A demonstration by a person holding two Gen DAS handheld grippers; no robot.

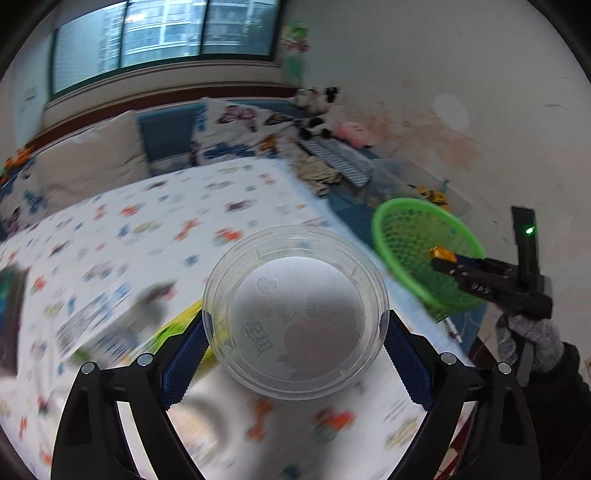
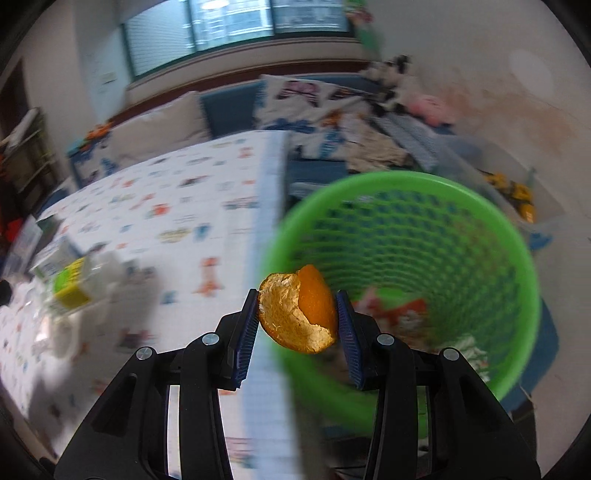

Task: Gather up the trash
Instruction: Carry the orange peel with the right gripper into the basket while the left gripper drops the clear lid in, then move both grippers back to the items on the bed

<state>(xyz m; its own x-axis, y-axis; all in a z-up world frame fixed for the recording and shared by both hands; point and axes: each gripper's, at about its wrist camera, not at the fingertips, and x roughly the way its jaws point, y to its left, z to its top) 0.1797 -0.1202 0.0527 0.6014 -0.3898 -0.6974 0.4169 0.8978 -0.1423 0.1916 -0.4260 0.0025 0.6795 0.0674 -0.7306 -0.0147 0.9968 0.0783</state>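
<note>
Over the patterned tablecloth (image 1: 155,229), left gripper (image 1: 295,336) clamps a clear plastic cup (image 1: 295,314); right gripper (image 2: 297,321) pinches orange peel (image 2: 299,314) by the green basket (image 2: 509,236); far cushions (image 1: 236,129) look blurred, under a window (image 1: 162,33).

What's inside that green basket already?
In the right wrist view, the green basket holds some crumpled red-and-white wrappers at the bottom, too blurred to identify. The orange peel held by the right gripper covers part of its near side.
</note>
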